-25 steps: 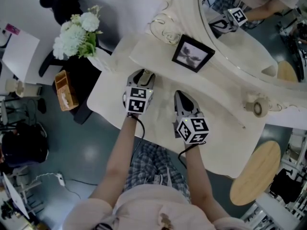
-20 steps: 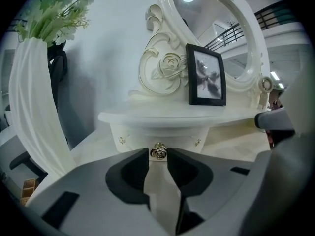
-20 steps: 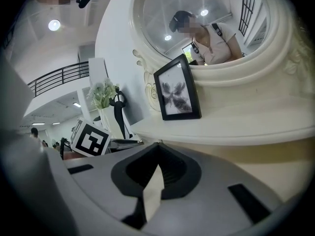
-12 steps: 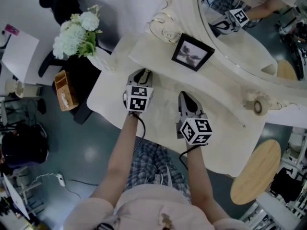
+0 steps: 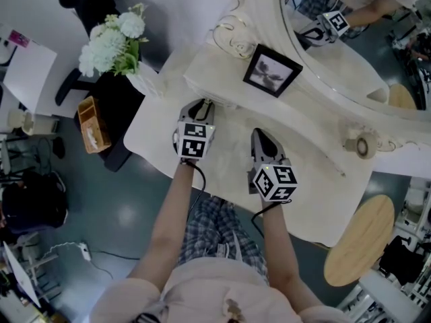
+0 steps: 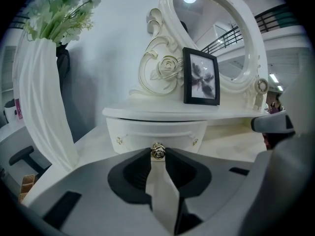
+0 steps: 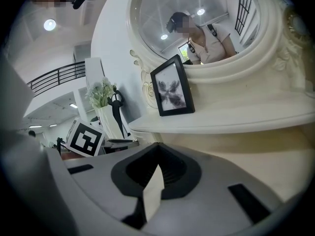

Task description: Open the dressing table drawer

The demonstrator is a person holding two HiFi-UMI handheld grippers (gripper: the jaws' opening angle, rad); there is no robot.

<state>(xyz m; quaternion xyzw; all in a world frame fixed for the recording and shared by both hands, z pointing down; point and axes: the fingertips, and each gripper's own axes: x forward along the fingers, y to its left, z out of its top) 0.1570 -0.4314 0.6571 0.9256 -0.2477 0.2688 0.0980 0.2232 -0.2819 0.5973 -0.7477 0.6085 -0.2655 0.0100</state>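
Little has shifted in the head view: both hands sit almost where they were, right claw nudged slightly. Left claw has just been closing its jaws, and now the gold drawer knob sits pinched between the tips, pads on both sides of it. So the left is narrow and gripping the knob. That hold makes sense, since the knob is the only pull point on the drawer.

The drawer front is curved and tucked under the raised shelf that carries the picture frame. It looks still closed, flush under the shelf edge, so the pull is not yet started.

The right claw has its jaws together with nothing between them, parked low over the bench beside the left, clear of the drawer's path and probably just waiting.

The knob is dead centre at the left claw's tips. Next step, I'd guess, is a straight pull toward the person.
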